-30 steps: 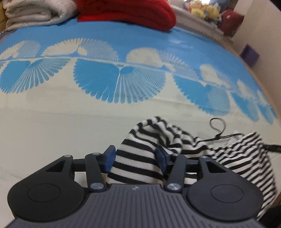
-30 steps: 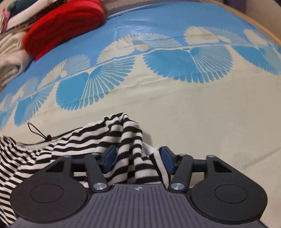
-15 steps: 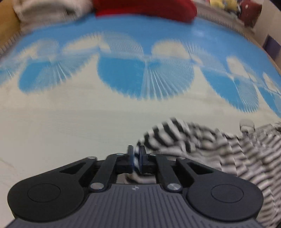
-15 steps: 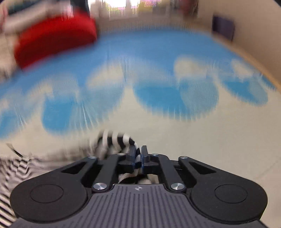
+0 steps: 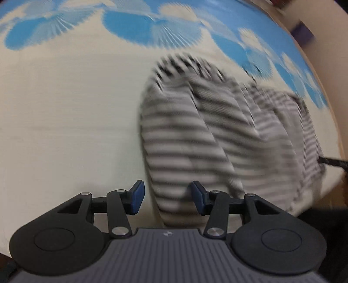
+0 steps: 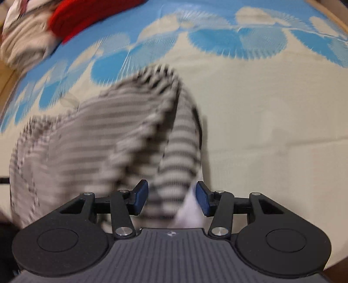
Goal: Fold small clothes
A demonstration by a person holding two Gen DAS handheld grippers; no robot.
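Cloth of the striped garment (image 5: 195, 130) ran from between our left gripper (image 5: 166, 194) toward upper right and from our right gripper (image 6: 171, 198) toward upper left, both jaws just opened, released.

Black-and-white striped knit cloth garment (image 5: 195, 135): soft, matt, finely ribbed, blurred. Cream and blue fan-patterned woven bed mat (image 5: 65, 108): matt, faintly textured. Left gripper (image 5: 166, 193) and right gripper (image 6: 171, 196): matt black plastic arms, bright metal rivets, blue rubbery pads, ribbed grey plastic body. Red fuzzy cloth bundle (image 6: 87, 15): matt.
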